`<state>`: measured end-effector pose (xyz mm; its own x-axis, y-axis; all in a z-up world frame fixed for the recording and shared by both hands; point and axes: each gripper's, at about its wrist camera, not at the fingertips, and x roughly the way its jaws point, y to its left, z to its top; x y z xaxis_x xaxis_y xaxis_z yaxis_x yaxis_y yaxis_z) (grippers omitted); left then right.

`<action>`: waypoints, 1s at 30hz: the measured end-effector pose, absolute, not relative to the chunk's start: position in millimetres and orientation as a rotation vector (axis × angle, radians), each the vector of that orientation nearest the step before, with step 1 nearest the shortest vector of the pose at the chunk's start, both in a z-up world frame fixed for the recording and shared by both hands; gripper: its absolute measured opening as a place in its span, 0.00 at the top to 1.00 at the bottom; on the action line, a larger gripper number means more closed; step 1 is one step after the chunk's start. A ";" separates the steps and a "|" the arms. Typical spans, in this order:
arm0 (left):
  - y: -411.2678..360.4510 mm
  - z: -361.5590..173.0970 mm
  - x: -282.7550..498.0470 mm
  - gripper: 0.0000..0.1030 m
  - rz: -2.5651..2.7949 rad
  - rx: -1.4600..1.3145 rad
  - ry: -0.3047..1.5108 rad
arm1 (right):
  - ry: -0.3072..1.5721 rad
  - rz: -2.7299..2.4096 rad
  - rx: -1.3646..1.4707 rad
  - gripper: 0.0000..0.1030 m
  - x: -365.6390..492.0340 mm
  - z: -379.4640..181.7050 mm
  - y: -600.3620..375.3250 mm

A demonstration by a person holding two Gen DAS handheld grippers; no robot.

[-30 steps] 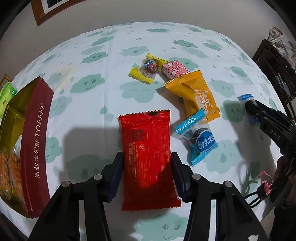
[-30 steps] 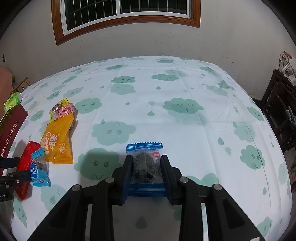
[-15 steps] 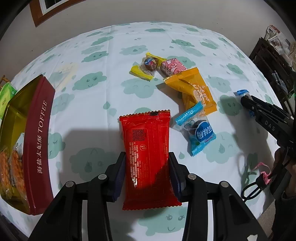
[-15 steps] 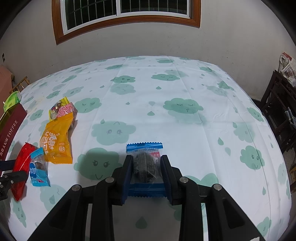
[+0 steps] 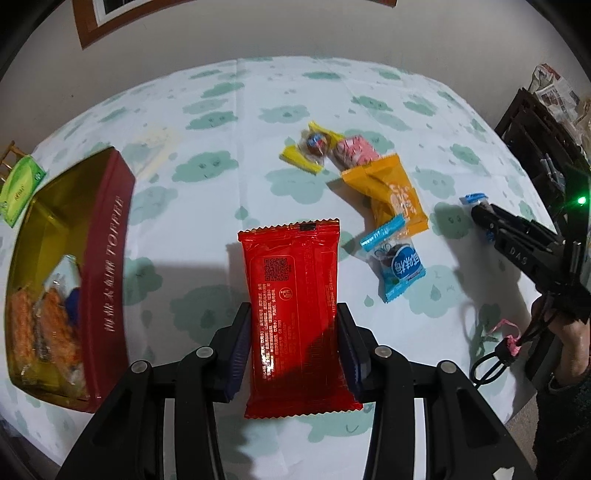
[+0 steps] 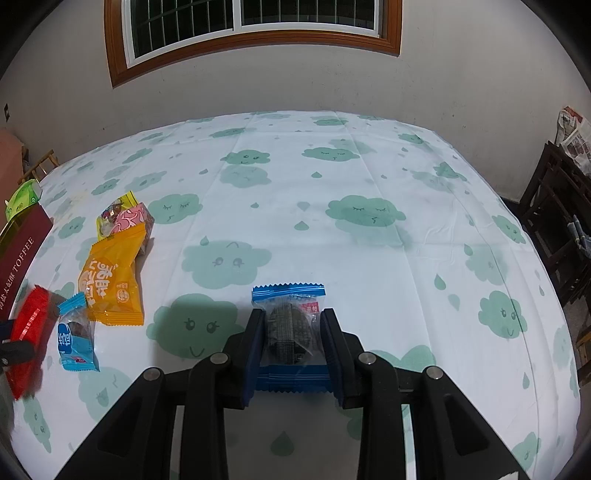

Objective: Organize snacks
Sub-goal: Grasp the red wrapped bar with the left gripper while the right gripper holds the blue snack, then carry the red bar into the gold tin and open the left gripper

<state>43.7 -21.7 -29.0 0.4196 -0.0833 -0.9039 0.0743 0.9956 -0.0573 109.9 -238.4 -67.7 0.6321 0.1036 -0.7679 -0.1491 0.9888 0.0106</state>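
The left tool (image 5: 293, 334) holds a red snack pack (image 5: 293, 306) between its two fingers, which press on the pack's long sides. The pack looks lifted a little above the bench (image 5: 221, 206), which wears a white cloth with green clouds. To the left of it sits a dark red tin (image 5: 105, 266) with the word TOFFEE on its side. The tin is open, and orange snacks (image 5: 40, 332) lie inside it. A green pack (image 5: 20, 184) lies just past the far end of the tin. More snacks lie on the bench to the right of the red pack: a light blue pack (image 5: 399, 264), an orange pack (image 5: 393, 192) that touches it, a pink pack (image 5: 352, 155) and a yellow candy (image 5: 312, 151) side by side at the far end of the row. The right tool (image 6: 291, 343) holds a small blue and clear pack (image 6: 290, 328) with a dark, round snack inside. Its fingers squeeze the pack from both sides, low over the bench. This small pack is well apart from the row of snacks, off to their right. In the left wrist view, the right tool (image 5: 480, 218) shows at the right edge, with the blue end of its pack poking out. A person's hand (image 5: 572, 339) grips its handle. A wooden window (image 6: 251, 33) is on the wall behind the bench.
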 end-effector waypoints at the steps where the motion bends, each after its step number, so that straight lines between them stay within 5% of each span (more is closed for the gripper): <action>1: -19.7 -26.0 43.3 0.62 -0.100 -0.012 1.128 | 0.875 0.145 -0.055 0.69 109.9 -67.5 -238.1; 15: 78.0 19.7 31.4 0.62 0.098 -0.067 1.034 | 0.875 0.143 -0.056 0.69 109.9 -67.8 -237.1; 30: 161.2 -9.8 13.5 0.62 0.237 -0.180 1.087 | 0.875 0.141 -0.062 0.69 110.2 -67.6 -236.0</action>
<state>13.5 161.2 -9.8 0.4442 0.1022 -0.8901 -0.2780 0.9601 -0.0285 110.2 -236.0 -67.6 0.6321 0.0978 -0.7687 -0.1483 0.9889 0.0039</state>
